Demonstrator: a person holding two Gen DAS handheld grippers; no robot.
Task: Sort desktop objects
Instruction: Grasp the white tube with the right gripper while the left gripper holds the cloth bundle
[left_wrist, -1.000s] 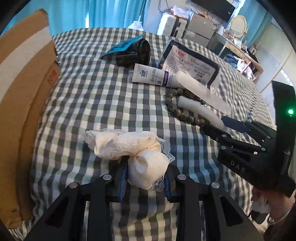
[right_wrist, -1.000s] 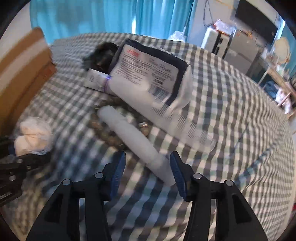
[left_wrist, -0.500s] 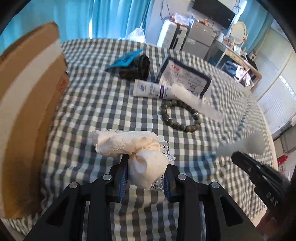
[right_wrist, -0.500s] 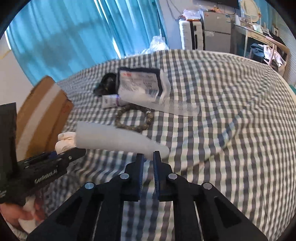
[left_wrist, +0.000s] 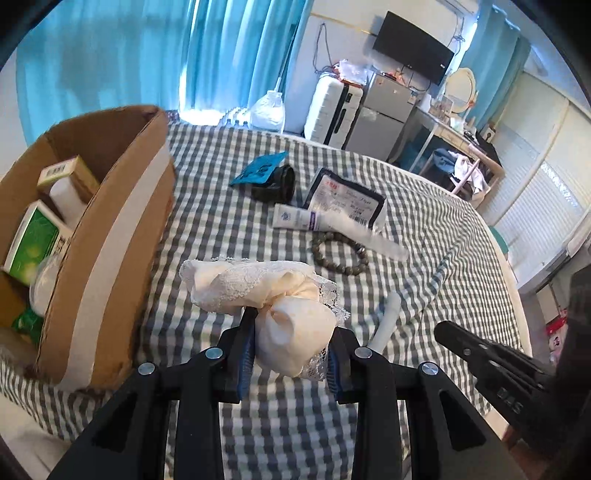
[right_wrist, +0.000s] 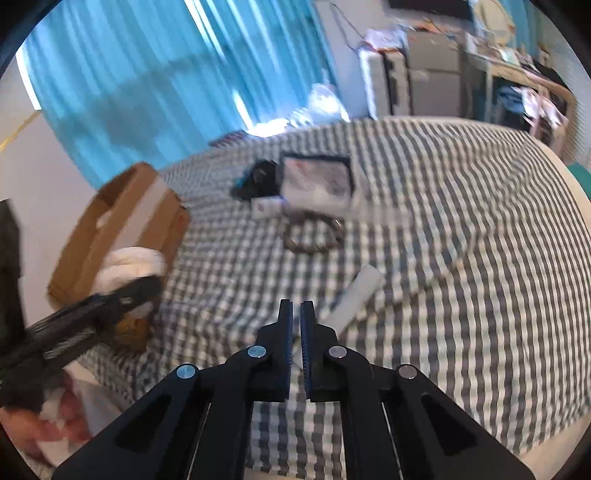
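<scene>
left gripper (left_wrist: 291, 350): jaws pinch the cream lace cloth (left_wrist: 280, 306), held above the counter (left_wrist: 207, 229) beside the box (left_wrist: 107, 236). right gripper (right_wrist: 296, 332): jaws pressed nearly together on one end of the white tube (right_wrist: 356, 295), which angles away over the checked cover. bracelet (left_wrist: 340, 253) lies on the counter.

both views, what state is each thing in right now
left gripper: shut on lace cloth
right gripper: shut on white tube
box: open, partly filled
bracelet: lying on tablecloth
cream tube: lying flat
</scene>
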